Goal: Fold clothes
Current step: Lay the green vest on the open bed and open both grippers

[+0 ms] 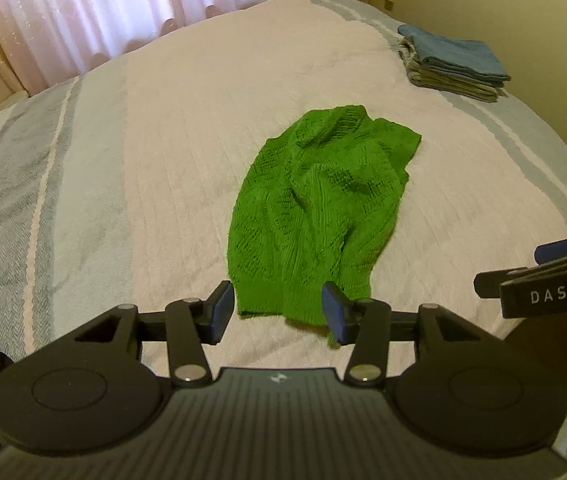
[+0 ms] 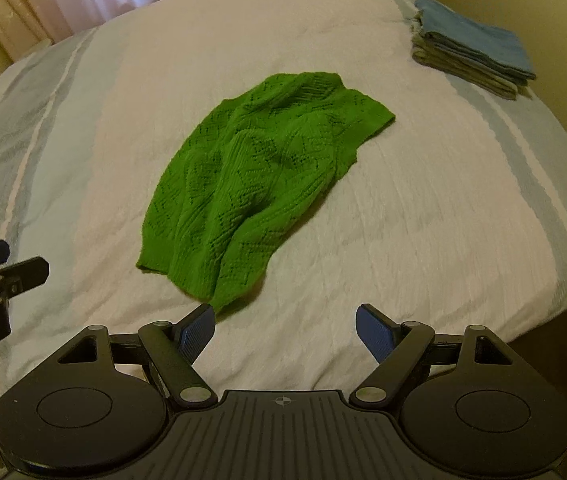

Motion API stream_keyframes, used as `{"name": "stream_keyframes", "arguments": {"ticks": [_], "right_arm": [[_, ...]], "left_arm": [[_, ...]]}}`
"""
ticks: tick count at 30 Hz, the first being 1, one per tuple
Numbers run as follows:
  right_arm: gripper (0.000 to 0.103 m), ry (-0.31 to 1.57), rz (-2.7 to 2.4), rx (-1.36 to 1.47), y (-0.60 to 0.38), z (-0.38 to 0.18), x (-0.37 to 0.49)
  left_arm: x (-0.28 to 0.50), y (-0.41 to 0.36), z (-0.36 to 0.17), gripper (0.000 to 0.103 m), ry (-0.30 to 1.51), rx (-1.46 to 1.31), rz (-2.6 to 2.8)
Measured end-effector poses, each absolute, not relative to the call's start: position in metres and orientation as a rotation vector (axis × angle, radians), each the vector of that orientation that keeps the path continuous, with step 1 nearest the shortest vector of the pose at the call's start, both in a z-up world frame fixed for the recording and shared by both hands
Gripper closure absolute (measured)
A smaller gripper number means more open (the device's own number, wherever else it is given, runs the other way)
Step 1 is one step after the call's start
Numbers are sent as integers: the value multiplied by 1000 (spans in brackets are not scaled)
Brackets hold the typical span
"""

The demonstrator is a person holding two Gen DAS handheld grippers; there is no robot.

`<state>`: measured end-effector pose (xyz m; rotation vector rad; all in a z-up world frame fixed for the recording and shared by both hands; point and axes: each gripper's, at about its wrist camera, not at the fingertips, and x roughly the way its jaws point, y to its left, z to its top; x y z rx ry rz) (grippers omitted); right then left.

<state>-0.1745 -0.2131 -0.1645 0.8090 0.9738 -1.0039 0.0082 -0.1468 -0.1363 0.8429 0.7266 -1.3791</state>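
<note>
Crumpled green open-knit sweater (image 2: 251, 184) lies mid-bed on pale striped bedspread (image 2: 423, 208), long axis running from near hem to far right. Left gripper (image 1: 279, 312) and right gripper (image 2: 285, 332) both gape, empty.

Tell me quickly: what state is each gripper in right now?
Left gripper: open, holding nothing; green knit top lies beyond its fingers.
Right gripper: open, holding nothing.

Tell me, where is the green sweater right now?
The green sweater lies crumpled in the middle of the bed, just beyond both open grippers, with the pile of folded clothes at the far right corner.
</note>
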Motion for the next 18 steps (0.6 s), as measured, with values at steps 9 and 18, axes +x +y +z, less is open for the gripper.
{"name": "stream_keyframes", "arguments": {"ticks": [9,18], "right_arm": [[23,1042,-884,793,-284,-182,-202],[23,1115,-739,782,-333,-208,-227]], "left_arm": [[-38,-202,-151,59,798,867,-1275],[-79,-244,-167,59,889,854,-1121]]}}
